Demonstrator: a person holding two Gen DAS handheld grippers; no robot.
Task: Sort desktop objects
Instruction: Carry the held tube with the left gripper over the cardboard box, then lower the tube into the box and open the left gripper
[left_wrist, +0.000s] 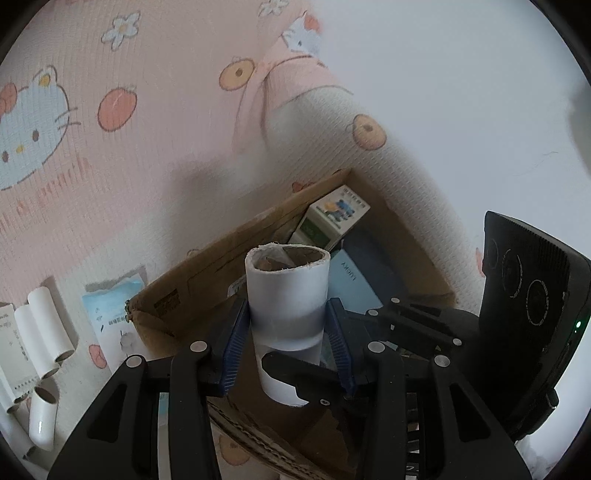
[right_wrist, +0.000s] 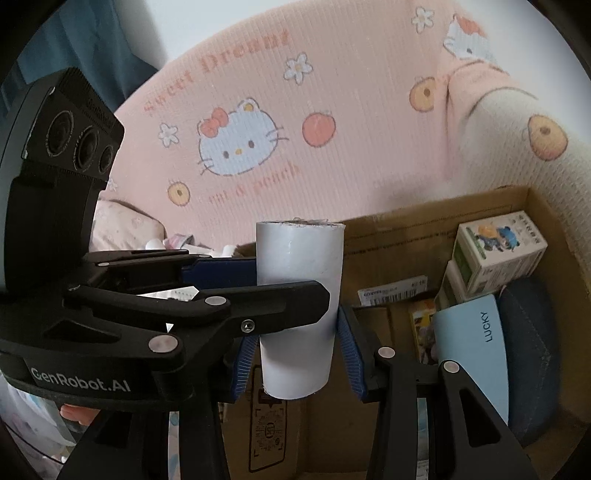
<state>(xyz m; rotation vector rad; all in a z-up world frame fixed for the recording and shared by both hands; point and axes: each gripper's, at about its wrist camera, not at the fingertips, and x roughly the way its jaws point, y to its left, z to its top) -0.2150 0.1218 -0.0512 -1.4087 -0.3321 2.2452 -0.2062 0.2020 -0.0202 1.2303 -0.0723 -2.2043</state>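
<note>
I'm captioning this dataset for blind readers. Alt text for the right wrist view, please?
Both grippers clamp one upright white tube: the right gripper low, the left gripper reaching across. Behind is an open cardboard box holding small boxes.

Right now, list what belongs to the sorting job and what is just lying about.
Job: white tube, clamped by left gripper and right gripper; cardboard box; loose tubes.
Lying about: pink cartoon blanket; white wall.
</note>
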